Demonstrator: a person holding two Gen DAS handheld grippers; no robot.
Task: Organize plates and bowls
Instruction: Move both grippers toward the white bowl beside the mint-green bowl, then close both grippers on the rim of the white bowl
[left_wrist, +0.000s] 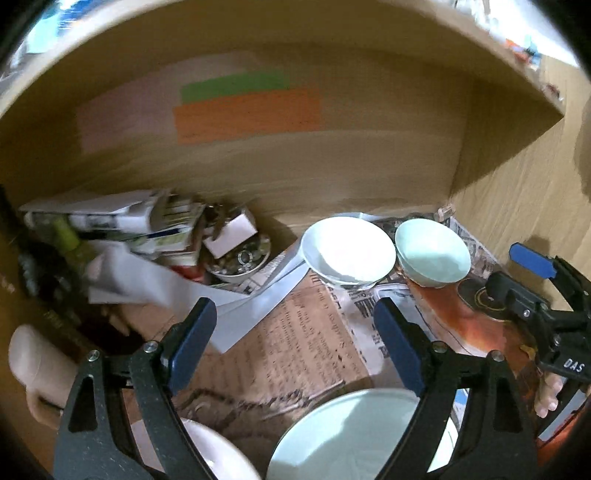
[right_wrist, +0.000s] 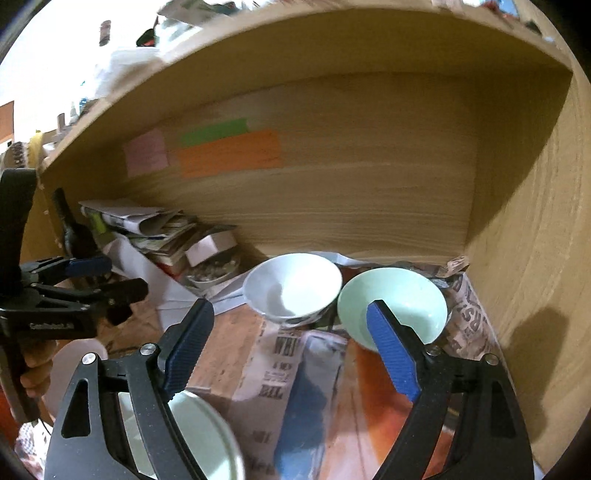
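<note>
Left wrist view: my left gripper (left_wrist: 295, 343) hangs with its fingers spread wide, nothing between the blue pads (left_wrist: 194, 343). Below them, at the bottom edge, sits a pale green plate (left_wrist: 343, 439); a white dish (left_wrist: 225, 458) shows only its rim to its left, touching or overlapping I cannot tell. Farther in, a white bowl (left_wrist: 347, 251) and a pale green bowl (left_wrist: 432, 258) stand upright just beside each other on newspaper (left_wrist: 295, 347) lining the wooden shelf (left_wrist: 332, 173). The right gripper (left_wrist: 535, 273) enters at the right edge — only one blue pad shows, so I cannot tell its state from here. Left of the bowls: a heap of papers and boxes (left_wrist: 147, 221) and a small dish of metal bits (left_wrist: 240, 258).

Right wrist view: my right gripper (right_wrist: 291, 350) is also spread, empty, its right finger (right_wrist: 393, 350) overlapping the pale green bowl (right_wrist: 406, 299) in the picture; contact I cannot judge. The white bowl (right_wrist: 295, 284) stands to that bowl's left, rims nearly meeting. The pale green plate (right_wrist: 199, 439) lies under the left finger at the bottom. The left gripper (right_wrist: 92, 277) shows at the left edge, jaws apart. Orange, green and pink notes (right_wrist: 229, 151) are stuck on the shelf's back wall (right_wrist: 369, 184).
</note>
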